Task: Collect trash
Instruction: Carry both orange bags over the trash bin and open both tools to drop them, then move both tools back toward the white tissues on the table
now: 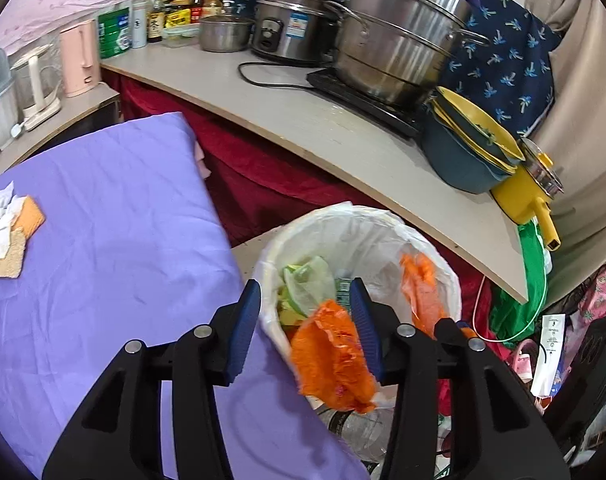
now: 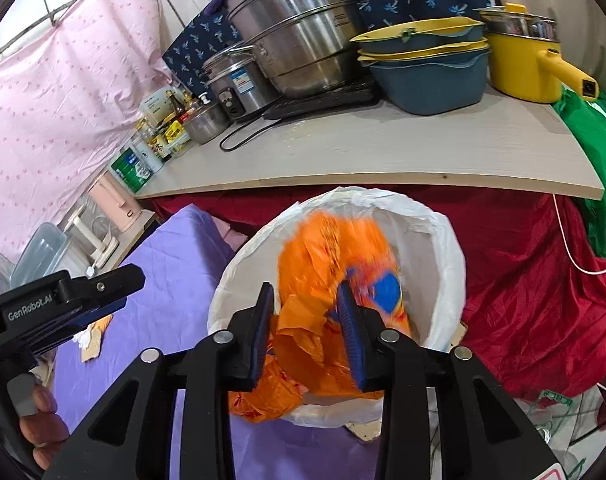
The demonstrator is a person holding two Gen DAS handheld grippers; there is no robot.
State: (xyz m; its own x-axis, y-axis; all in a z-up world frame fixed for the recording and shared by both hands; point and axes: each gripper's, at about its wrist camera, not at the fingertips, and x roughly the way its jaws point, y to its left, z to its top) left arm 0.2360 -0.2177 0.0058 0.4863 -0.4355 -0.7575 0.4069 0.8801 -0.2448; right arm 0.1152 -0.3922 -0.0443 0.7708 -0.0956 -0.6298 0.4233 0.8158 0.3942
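I have both tools over the white-lined trash bin (image 1: 387,232), which stands beside the purple-sheeted bed (image 1: 115,208) and below the table (image 1: 303,128) crowded with steel pots.

My left tool (image 1: 305,320) has its blue pads parted about halfway. An orange plastic bag (image 1: 331,360) hangs at the bin's near rim, lying against the inner face of the right pad, while the left pad stands clear of it, so nothing is pinched. A second orange piece (image 1: 421,292) lies against the liner's far side, and greenish scraps (image 1: 307,284) sit deeper inside.

My right tool (image 2: 305,320) is also partly parted. A crumpled orange bag with a blue patch (image 2: 335,256), blurred, fills the bin mouth between and beyond its pads; I cannot tell whether they touch it.

White tissues and sponge pieces (image 1: 11,224) lie on the bed.
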